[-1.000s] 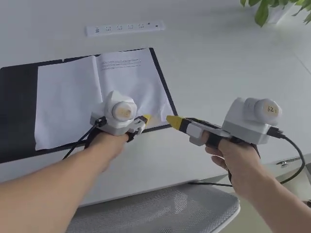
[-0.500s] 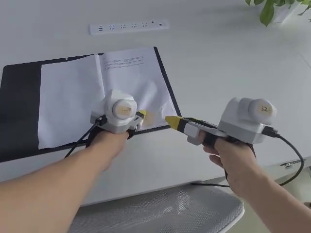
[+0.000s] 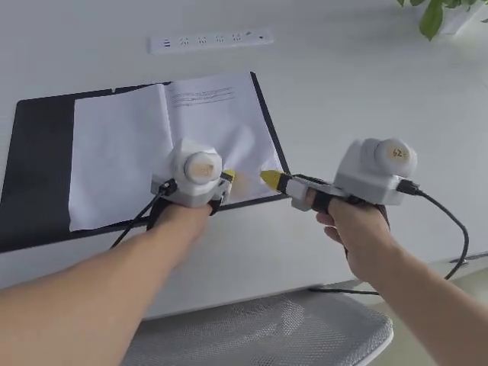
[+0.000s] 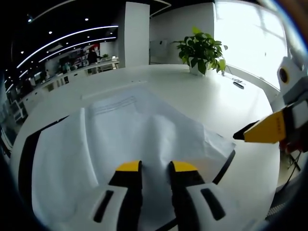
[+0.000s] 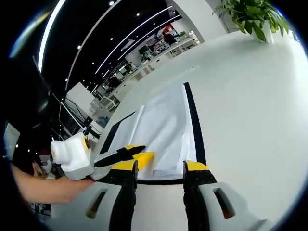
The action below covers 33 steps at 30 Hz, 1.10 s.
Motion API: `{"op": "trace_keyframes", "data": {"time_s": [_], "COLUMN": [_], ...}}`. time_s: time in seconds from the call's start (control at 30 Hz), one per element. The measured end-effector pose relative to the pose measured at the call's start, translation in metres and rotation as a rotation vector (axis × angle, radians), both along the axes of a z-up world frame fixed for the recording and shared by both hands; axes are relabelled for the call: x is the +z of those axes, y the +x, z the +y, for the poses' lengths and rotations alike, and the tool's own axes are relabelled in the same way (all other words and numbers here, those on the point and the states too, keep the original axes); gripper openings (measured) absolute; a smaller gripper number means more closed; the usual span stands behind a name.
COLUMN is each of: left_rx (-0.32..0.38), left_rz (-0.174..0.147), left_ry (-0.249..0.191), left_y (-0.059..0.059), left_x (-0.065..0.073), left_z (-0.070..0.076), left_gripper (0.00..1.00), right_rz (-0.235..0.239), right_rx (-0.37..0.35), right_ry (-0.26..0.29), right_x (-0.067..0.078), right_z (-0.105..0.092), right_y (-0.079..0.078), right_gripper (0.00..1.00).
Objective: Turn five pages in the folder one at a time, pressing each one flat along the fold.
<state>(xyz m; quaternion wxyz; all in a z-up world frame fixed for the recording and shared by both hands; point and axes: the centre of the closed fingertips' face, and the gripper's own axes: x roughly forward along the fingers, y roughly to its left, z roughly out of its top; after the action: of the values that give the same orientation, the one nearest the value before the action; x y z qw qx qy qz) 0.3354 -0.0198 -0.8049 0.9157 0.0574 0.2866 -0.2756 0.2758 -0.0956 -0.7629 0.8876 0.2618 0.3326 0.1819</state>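
Observation:
The black folder lies open on the white table, with white pages spread across it. The right-hand page bulges up a little near its lower outer corner. My left gripper hovers low over that lower part of the page, its jaws a narrow gap apart with nothing between them. My right gripper is open just off the folder's lower right corner. In the right gripper view its own jaws frame the page corner and the black folder edge. The left gripper comes in from the left.
A white power strip lies beyond the folder. A potted plant stands at the far right. A grey mesh chair sits below the table's front edge. A black cable trails from the right gripper.
My left gripper has slid forward onto the lower right page. The right gripper has moved slightly up toward the folder's corner. The head view has shifted a little.

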Motion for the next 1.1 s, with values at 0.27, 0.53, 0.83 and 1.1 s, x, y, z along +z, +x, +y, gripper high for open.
{"op": "trace_keyframes", "data": {"time_s": [0.27, 0.53, 0.83, 1.1], "left_rx": [0.003, 0.001, 0.000, 0.003], "left_rz": [-0.002, -0.006, -0.003, 0.013], "left_ry": [0.000, 0.002, 0.001, 0.014], "left_y": [-0.002, 0.000, 0.000, -0.005], "left_x": [0.000, -0.001, -0.002, 0.001], "left_z": [0.000, 0.000, -0.002, 0.006], "left_gripper": [0.20, 0.20, 0.21, 0.13], "right_rz": [0.009, 0.028, 0.018, -0.034], "right_rx": [0.020, 0.018, -0.022, -0.046], "right_ry": [-0.016, -0.026, -0.027, 0.008], "right_x": [-0.004, -0.012, -0.009, 0.006], "right_z": [0.006, 0.009, 0.004, 0.007], "right_y": [0.002, 0.004, 0.009, 0.013], "right_gripper": [0.35, 0.15, 0.00, 0.00]}}
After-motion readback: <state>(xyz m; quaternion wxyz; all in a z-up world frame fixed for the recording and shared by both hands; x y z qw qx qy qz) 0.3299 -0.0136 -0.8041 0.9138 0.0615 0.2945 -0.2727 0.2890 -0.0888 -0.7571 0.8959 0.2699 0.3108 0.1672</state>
